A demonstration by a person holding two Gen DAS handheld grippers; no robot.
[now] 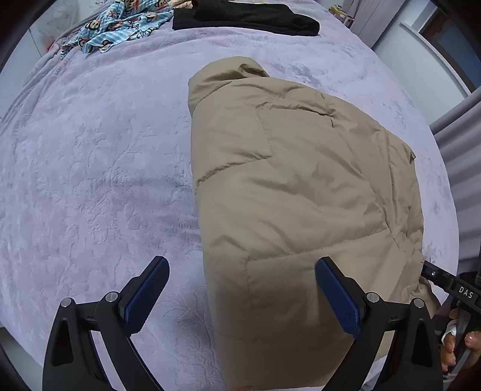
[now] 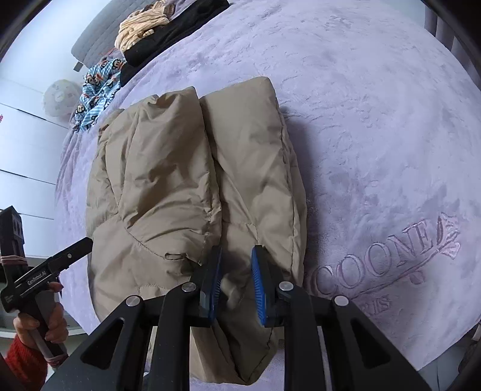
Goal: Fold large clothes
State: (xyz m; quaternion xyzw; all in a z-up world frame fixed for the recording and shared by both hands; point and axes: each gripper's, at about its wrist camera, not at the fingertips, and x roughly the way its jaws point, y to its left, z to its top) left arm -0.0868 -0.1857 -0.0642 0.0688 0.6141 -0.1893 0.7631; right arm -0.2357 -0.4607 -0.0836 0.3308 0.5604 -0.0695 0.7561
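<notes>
jacket (image 2: 192, 186) hem runs off frame; right claw (image 2: 237, 285) possibly pinching it.

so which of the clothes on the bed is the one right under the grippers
The tan puffer jacket; the monkey-print garment and black garment lie at the far edge.
</notes>
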